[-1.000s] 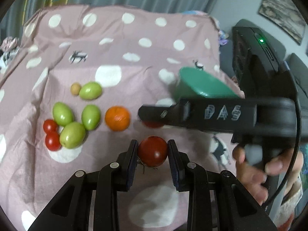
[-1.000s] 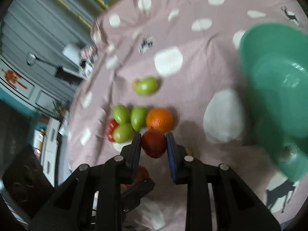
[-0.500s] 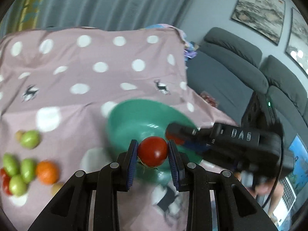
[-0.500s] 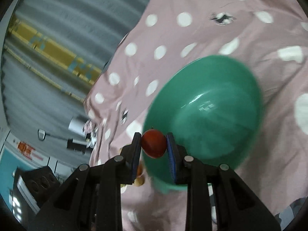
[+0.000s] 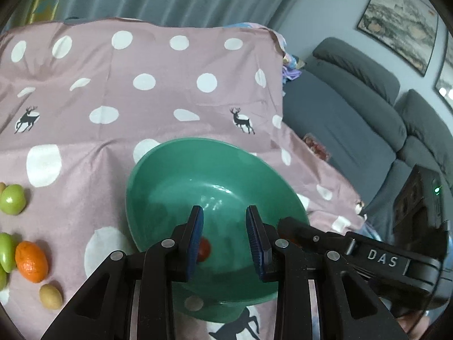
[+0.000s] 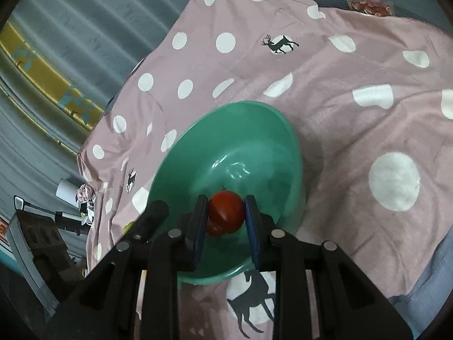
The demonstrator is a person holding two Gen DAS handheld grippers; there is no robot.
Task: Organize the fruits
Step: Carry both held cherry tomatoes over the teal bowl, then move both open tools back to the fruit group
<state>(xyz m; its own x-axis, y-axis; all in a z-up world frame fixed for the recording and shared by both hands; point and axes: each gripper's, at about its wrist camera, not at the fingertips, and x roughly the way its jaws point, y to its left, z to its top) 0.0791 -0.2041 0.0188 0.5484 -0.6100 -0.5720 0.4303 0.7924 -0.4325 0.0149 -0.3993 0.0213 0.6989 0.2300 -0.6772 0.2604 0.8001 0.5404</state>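
The left gripper (image 5: pixel 225 236) is hanging over the green bowl (image 5: pixel 170 181) with its jaws now spread and holding nothing, where half a second ago they were pinching a red tomato. That tomato (image 5: pixel 204 250) is now lying low inside the bowl, partly hidden behind the left blue pad (image 5: pixel 196 240). The right gripper (image 6: pixel 226 221) is pinching the second red tomato (image 6: pixel 226 208) between its jaws, just as it was before, and is holding it just above the bowl's (image 6: pixel 254 130) interior near the near rim; another red fruit (image 6: pixel 212 229) is peeking out beneath it, down in the bowl. In the left wrist view the right gripper's black body (image 5: pixel 368 257), marked DAS, is reaching in from the right to the bowl's near right edge. The bowl is sitting on the pink polka-dot cloth (image 5: pixel 113 85) printed with deer, which is covering the worktop. Compared with a second ago, both cameras have swung away from the fruit pile to the bowl, so the remaining fruits are now showing only at the left edge: a green tomato (image 5: pixel 12 203), another green one (image 5: pixel 7 252), an orange (image 5: pixel 31 261) just beside it, and a small tan fruit (image 5: pixel 51 296) nearer. A grey sofa (image 5: pixel 354 119) is standing at the far right beyond the cloth.
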